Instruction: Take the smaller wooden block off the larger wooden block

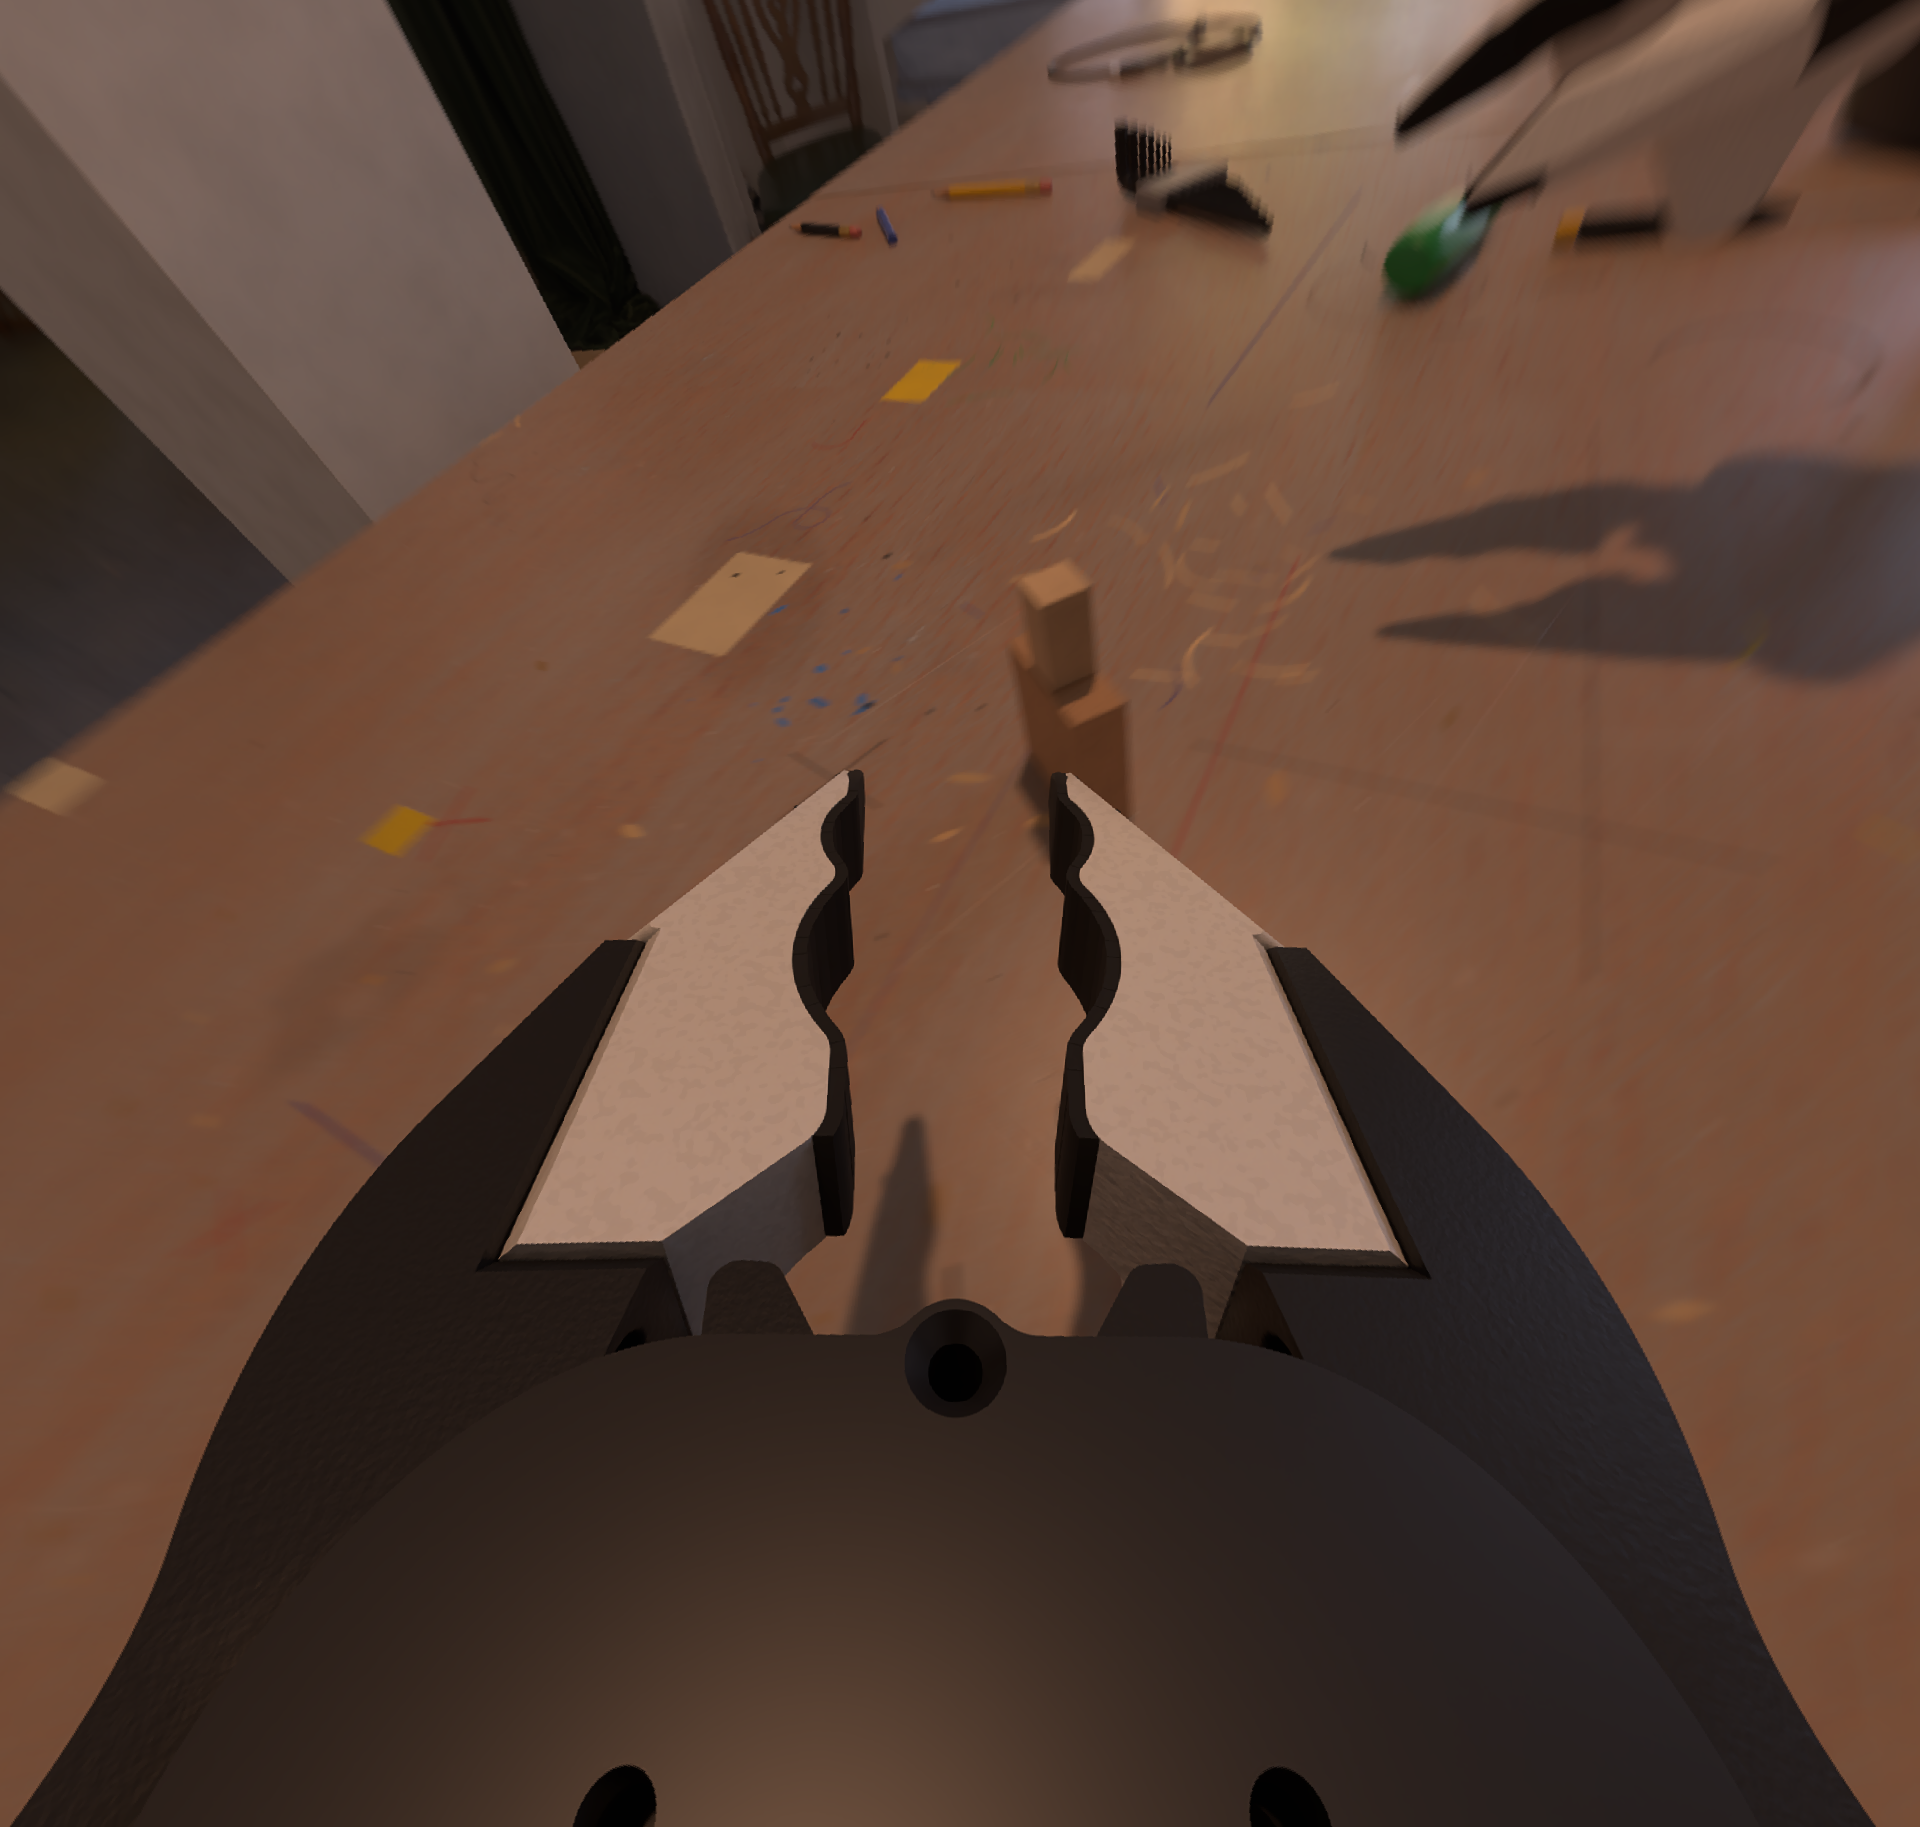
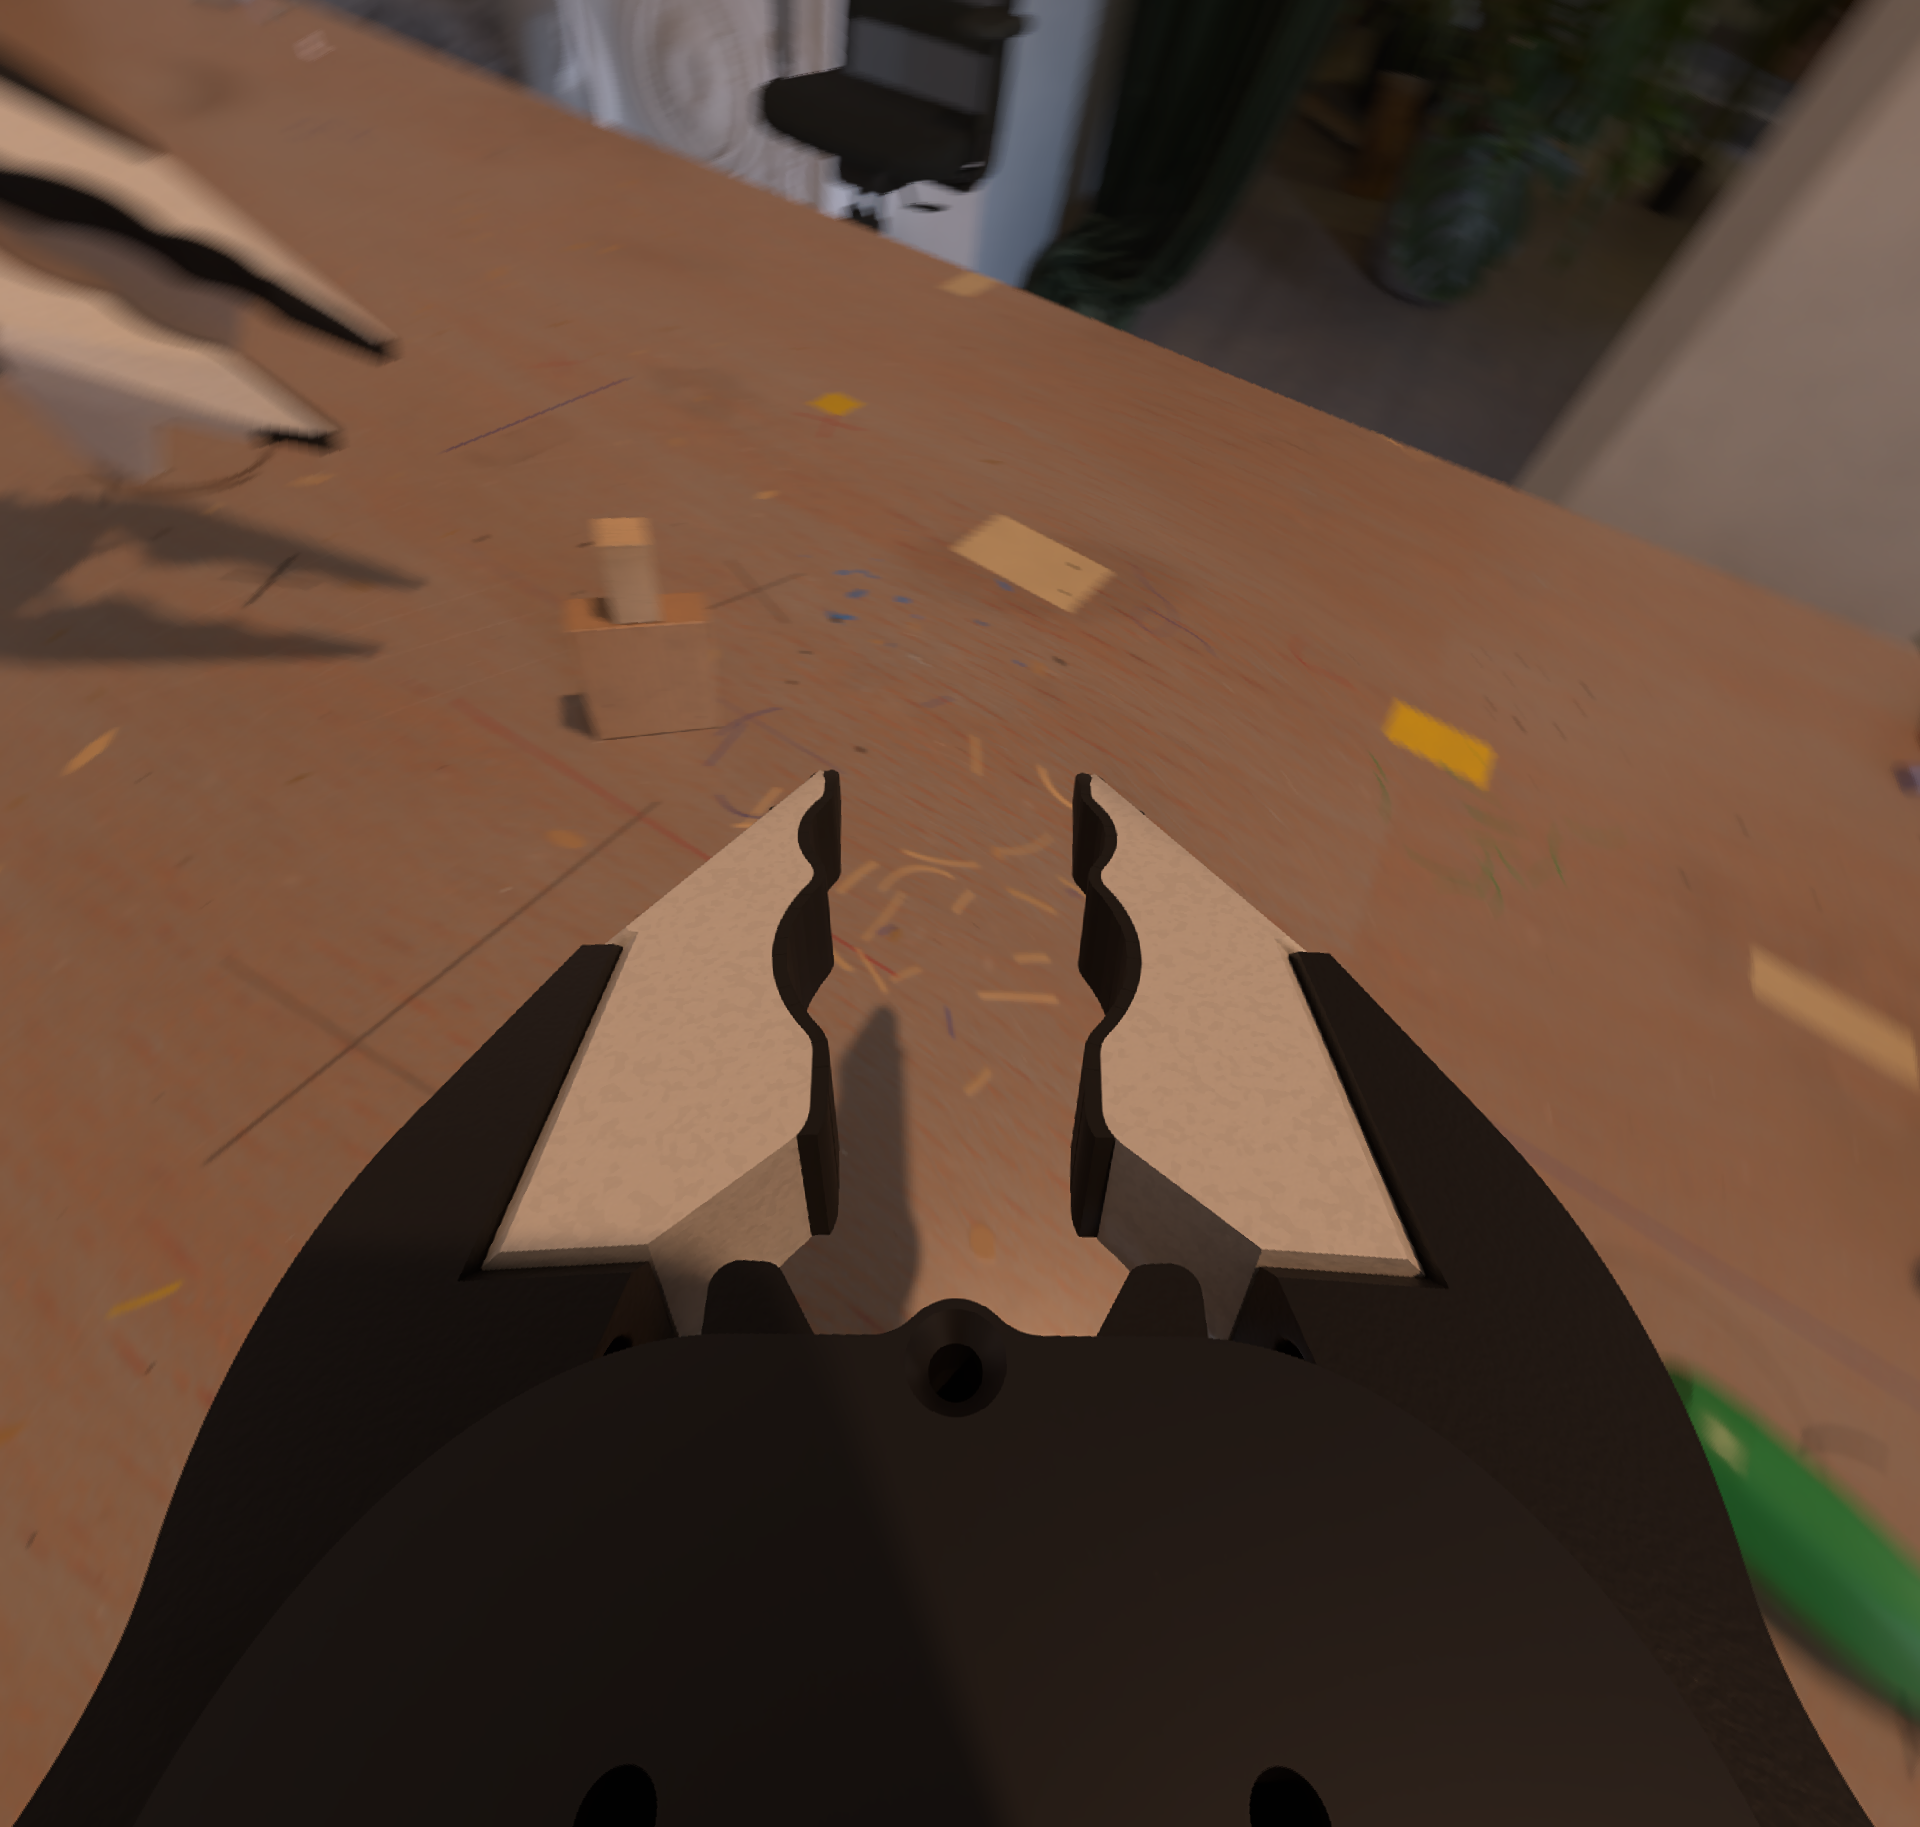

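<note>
Left wrist view: I have my left hand-held gripper over the tabletop with its fingers spread and nothing between them. Just beyond the right fingertip stands the large block, upright, and the small block stands upright on top of it, touching it. Neither gripper touches the stack. Far right, my right hand-held gripper hangs above the tabletop; its shadow falls to the right of the blocks. Below it lies a green object, blurred, so I cannot say what it is. Farther off I see a yellow pencil, a metal ring and some yellow and tan paper patches.

From the right wrist, that gripper is also spread and empty. The stack sits far left of its fingertips, well apart: the small block rises from the top of the large block. The left gripper shows at the left edge. Wood shavings lie scattered between my fingers on the tabletop.

I can find no brand, label or readable writing on anything; the tan patch near the blocks carries only two dark dots.
</note>
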You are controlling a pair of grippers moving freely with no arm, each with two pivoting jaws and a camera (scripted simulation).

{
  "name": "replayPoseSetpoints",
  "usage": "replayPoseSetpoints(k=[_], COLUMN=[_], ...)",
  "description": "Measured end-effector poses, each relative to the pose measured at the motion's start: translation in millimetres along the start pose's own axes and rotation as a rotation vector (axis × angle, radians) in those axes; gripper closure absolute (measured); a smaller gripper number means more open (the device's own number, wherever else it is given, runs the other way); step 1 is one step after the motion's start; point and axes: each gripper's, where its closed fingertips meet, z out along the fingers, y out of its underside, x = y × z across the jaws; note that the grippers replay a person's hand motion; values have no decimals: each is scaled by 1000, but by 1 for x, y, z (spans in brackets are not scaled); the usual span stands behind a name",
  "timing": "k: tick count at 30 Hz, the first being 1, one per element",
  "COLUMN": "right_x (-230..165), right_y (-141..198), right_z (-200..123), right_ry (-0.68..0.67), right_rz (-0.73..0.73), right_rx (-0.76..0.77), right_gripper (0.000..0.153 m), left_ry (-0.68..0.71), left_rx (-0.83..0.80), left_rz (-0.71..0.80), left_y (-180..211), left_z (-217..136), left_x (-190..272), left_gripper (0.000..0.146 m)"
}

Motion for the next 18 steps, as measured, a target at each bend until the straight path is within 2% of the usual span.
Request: replayPoseSetpoints(k=[3,8,11,14,15,18], right_x=[28,39,44,49,50,48], right_y=[29,49,53,55,55,48], right_z=[-5,18,30,34,33,24], right_ry=[135,170,204,280,305,317], right_rz=[134,245,252,182,161,131], right_rx=[-18,-22,-33,-55,-57,-7], right_gripper=[99,98,106,126,128,130], left_ry=[-15,-132,-225,-295,-312,-327], left_rx=[65,42,29,52,51,53], left_rz=[-196,-324,-334,-319,-295,-226], left_y=[-9,-8,-5,-5,-5,-12], left_z=[12,54,78,92,94,91], left_x=[25,35,28,23,23,26], left_gripper=[110,109,110,126,131,132])
